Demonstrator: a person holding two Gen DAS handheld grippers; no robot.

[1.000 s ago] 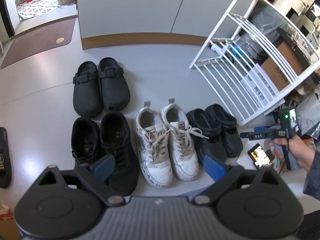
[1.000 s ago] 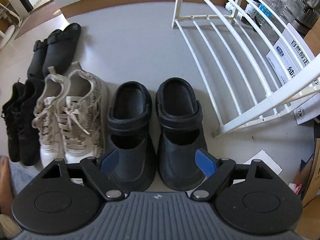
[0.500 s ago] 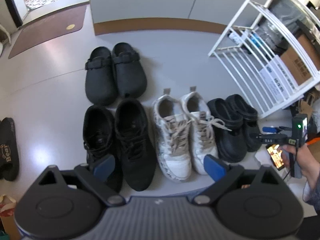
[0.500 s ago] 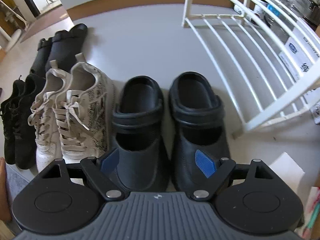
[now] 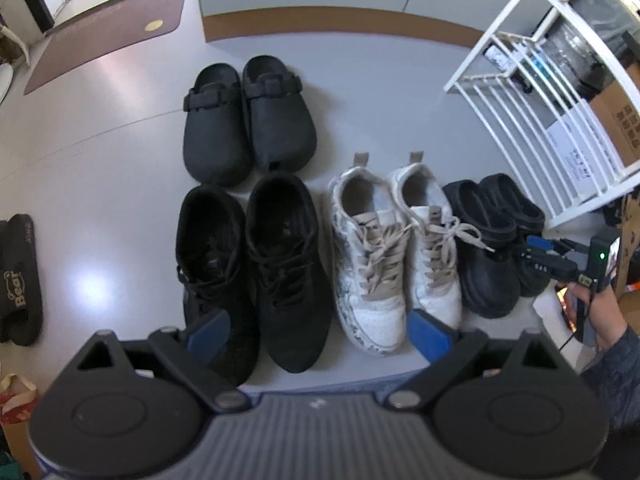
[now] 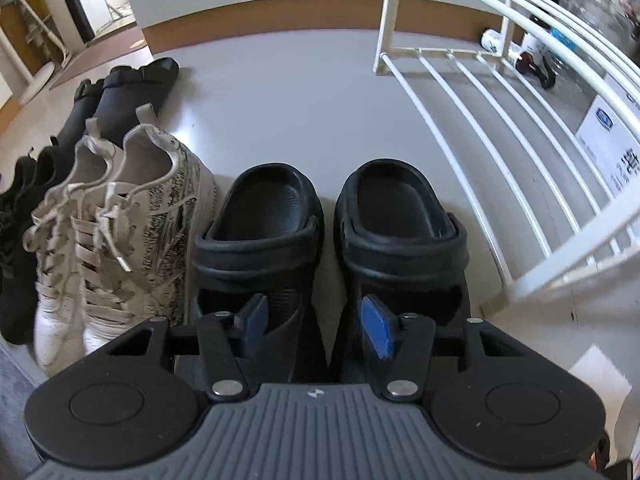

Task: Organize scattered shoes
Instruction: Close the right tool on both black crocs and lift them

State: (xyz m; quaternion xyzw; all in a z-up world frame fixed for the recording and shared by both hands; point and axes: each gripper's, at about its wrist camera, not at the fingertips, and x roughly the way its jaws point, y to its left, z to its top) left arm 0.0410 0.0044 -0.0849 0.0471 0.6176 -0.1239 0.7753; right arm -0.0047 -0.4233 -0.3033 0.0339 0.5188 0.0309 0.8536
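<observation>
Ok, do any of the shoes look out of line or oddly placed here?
Mostly tidy pairs. The odd one out is a black "Bear" slide sandal, lying alone at the far left, apart from the row of black lace-up sneakers, white sneakers and black clogs.

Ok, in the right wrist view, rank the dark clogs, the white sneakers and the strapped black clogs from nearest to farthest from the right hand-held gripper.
1. Dark clogs, directly under the right hand-held gripper.
2. White sneakers, just left.
3. Strapped black clogs, far back left.
</observation>
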